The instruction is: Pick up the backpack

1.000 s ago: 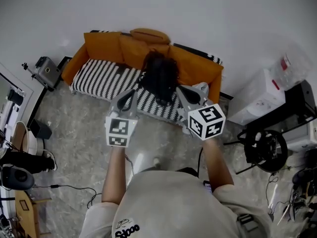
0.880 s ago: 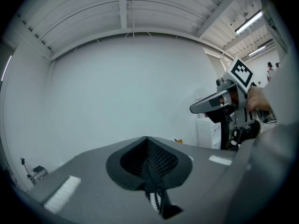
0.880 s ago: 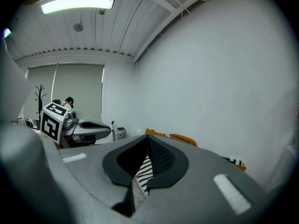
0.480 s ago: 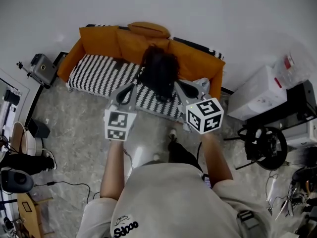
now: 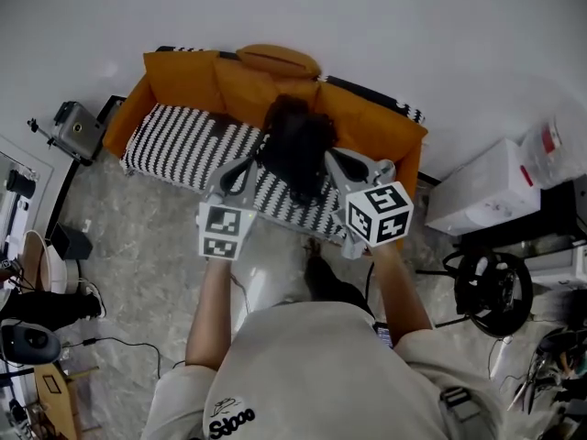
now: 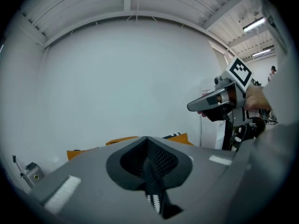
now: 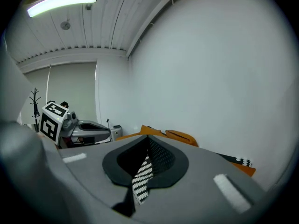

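A dark, shaggy-looking backpack (image 5: 295, 143) stands on the striped seat of an orange sofa (image 5: 188, 81), leaning on the back cushions. My left gripper (image 5: 246, 165) hangs just left of the backpack's lower part, jaws shut and empty. My right gripper (image 5: 334, 159) sits just right of it, also shut and empty. Neither visibly touches the backpack. In the left gripper view the shut left gripper (image 6: 147, 142) hides the backpack, with the right gripper (image 6: 216, 100) off to the side. In the right gripper view the shut right gripper (image 7: 148, 142) shows striped seat through its gap, with the left gripper (image 7: 88, 131) beside it.
White boxes (image 5: 481, 186) and a black stand with a round part (image 5: 491, 287) crowd the right of the sofa. A small grey speaker (image 5: 75, 128) stands left of it. Cables and gear (image 5: 32, 328) lie along the left floor. The person's shoe (image 5: 317, 247) is near the sofa's front.
The person has stepped toward the sofa. Both grippers have moved forward and slightly down, now flanking the backpack. The jaws have stayed shut.
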### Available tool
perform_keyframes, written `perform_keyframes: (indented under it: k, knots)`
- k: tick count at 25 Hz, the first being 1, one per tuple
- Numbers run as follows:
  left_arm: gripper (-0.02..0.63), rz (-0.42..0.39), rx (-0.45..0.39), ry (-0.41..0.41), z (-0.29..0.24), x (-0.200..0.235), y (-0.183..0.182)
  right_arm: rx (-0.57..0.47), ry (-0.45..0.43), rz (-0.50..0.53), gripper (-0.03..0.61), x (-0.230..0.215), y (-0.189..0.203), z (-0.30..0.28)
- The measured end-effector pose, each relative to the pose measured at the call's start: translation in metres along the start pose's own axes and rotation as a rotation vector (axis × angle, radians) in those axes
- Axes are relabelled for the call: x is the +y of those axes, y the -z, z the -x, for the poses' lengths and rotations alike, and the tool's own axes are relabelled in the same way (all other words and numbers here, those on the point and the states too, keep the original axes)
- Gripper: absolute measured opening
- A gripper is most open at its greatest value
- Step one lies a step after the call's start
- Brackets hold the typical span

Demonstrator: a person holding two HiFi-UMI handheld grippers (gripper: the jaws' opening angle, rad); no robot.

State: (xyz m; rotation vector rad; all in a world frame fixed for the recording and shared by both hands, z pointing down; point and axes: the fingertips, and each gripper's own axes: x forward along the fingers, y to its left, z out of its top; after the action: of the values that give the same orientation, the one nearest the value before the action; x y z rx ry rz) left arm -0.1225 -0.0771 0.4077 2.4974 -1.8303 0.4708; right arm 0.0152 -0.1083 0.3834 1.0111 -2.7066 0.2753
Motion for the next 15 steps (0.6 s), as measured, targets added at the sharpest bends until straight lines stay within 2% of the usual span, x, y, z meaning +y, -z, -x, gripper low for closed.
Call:
perform_keyframes:
  k: [3, 8, 15]
  knots:
    - [0.011, 0.014, 0.017, -0.007, -0.034, 0.017, 0.002, 0.041, -0.015, 0.008, 0.002, -0.022, 0.001, -0.029]
    - [0.011, 0.051, 0.046, -0.003, -0.085, 0.033, 0.009, 0.090, -0.068, 0.099, 0.003, -0.047, 0.005, -0.067]
    - [0.011, 0.078, 0.107, 0.001, -0.142, 0.050, 0.027, 0.158, -0.083, 0.056, 0.005, -0.091, 0.023, -0.120]
